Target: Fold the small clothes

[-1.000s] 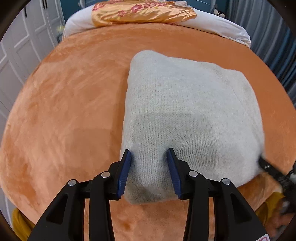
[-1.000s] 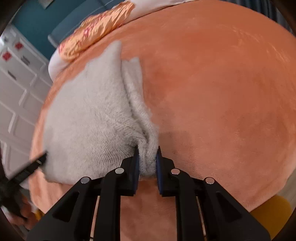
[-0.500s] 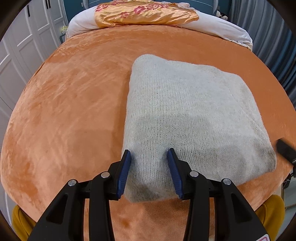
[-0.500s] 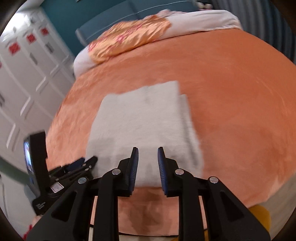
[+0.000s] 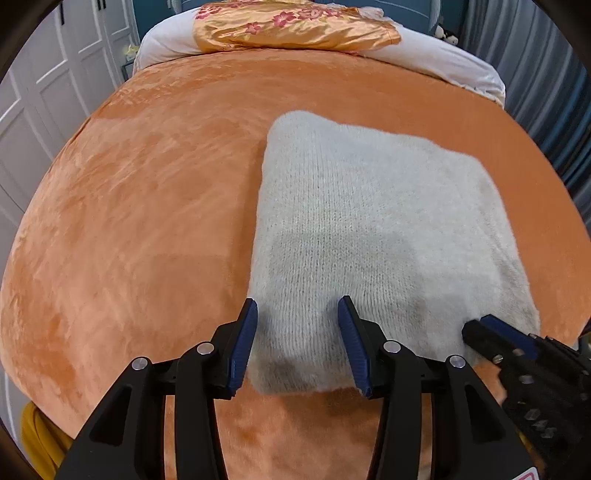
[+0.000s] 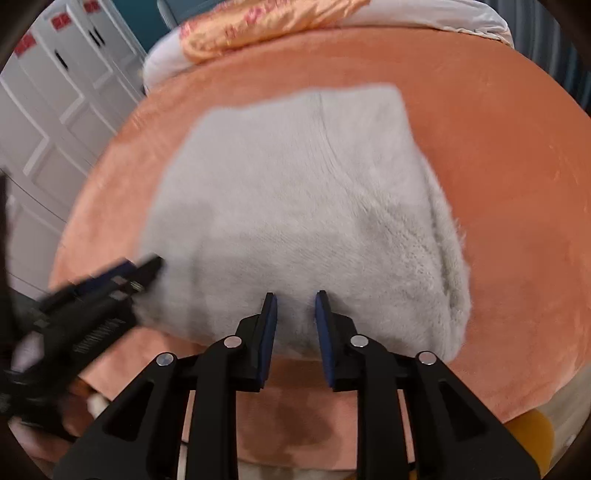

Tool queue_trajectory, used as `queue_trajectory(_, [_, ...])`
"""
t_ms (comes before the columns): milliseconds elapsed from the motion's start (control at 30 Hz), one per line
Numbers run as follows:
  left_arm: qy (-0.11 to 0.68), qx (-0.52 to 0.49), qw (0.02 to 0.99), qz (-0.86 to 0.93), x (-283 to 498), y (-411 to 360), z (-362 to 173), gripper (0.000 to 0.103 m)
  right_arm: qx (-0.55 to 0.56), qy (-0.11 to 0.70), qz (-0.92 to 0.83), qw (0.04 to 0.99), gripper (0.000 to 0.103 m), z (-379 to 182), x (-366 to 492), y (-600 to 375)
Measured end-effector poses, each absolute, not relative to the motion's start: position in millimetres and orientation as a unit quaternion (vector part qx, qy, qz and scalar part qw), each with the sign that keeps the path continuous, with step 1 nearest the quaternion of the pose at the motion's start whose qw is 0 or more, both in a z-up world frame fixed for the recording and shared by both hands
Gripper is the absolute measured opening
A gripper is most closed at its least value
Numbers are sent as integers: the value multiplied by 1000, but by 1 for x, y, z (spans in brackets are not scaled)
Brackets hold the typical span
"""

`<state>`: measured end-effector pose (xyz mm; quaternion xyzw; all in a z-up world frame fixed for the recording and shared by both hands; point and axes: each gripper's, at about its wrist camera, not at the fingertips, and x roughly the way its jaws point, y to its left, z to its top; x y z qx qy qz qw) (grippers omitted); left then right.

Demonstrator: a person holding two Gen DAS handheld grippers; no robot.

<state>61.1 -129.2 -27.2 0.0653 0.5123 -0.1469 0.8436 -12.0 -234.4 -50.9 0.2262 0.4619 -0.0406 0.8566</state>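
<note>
A folded pale grey knitted sweater [image 5: 369, 221] lies flat as a rough square on the orange bed cover [image 5: 147, 221]. My left gripper [image 5: 295, 304] hangs over its near left corner. Its jaws are opening and straddle the corner without pinching it. In the right wrist view the sweater [image 6: 295, 184] fills the middle. My right gripper [image 6: 295, 295] hovers over its near edge, jaws a narrow gap apart and empty. The right gripper [image 5: 484, 325] also reaches the sweater's near right corner in the left wrist view. The left gripper [image 6: 147, 266] shows blurred at the left.
An orange floral satin pillow [image 5: 295, 26] lies on white bedding [image 5: 443, 59] at the head of the bed. White wardrobe doors [image 5: 44, 92] stand at the left, grey curtains [image 5: 546, 92] at the right. The bed's near edge [image 5: 295, 443] is just below the grippers.
The right gripper let go of the sweater's bunched right edge, which now lies flat. It rose, rolled and came round to the near edge. The left jaws stand slightly wider.
</note>
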Motion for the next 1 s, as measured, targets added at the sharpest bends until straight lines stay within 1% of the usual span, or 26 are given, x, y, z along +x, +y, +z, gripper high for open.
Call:
queue_trajectory(100, [509, 61, 846, -145, 54, -121, -15, 45, 230, 452, -14, 862, 21, -36, -7, -222])
queue_trajectory(200, [500, 69, 854, -130, 48, -103, -5, 45, 221, 460, 8, 860, 20, -37, 9, -200])
queue_trajectory(333, [499, 68, 859, -97, 46, -66, -1, 45, 211, 486, 40, 847, 20, -55, 27, -173])
queue_trajectory(433, [508, 56, 855, -84, 47, -47, -4, 45, 153, 533, 36, 831, 20, -99, 37, -145])
queue_trajectory(533, [512, 44, 854, -88, 51, -46, -4, 45, 135, 521, 33, 842, 20, -94, 35, -139])
queue_trajectory(600, [509, 36, 854, -100, 55, -52, 0, 45, 159, 513, 40, 842, 20, -78, 33, -150])
queue_trajectory(667, [505, 31, 855, -114, 56, -61, 3, 45, 185, 475, 40, 859, 18, -46, 20, -176])
queue_trajectory(733, [501, 32, 855, -129, 60, -75, 5, 45, 196, 440, -1, 876, 21, -20, 12, -211])
queue_trajectory(800, [499, 39, 854, -144, 65, -93, 5, 45, 214, 425, -33, 879, 23, -8, 10, -241])
queue_trajectory(833, [498, 41, 853, -147, 67, -100, 5, 45, 221, 419, -65, 878, 24, -6, 12, -264])
queue_trajectory(867, [498, 44, 853, -151, 70, -110, 3, 45, 222, 419, -89, 876, 27, -9, 14, -281])
queue_trajectory(1000, [510, 51, 845, -155, 83, -135, -10, 45, 242, 443, -131, 853, 27, -37, 39, -328])
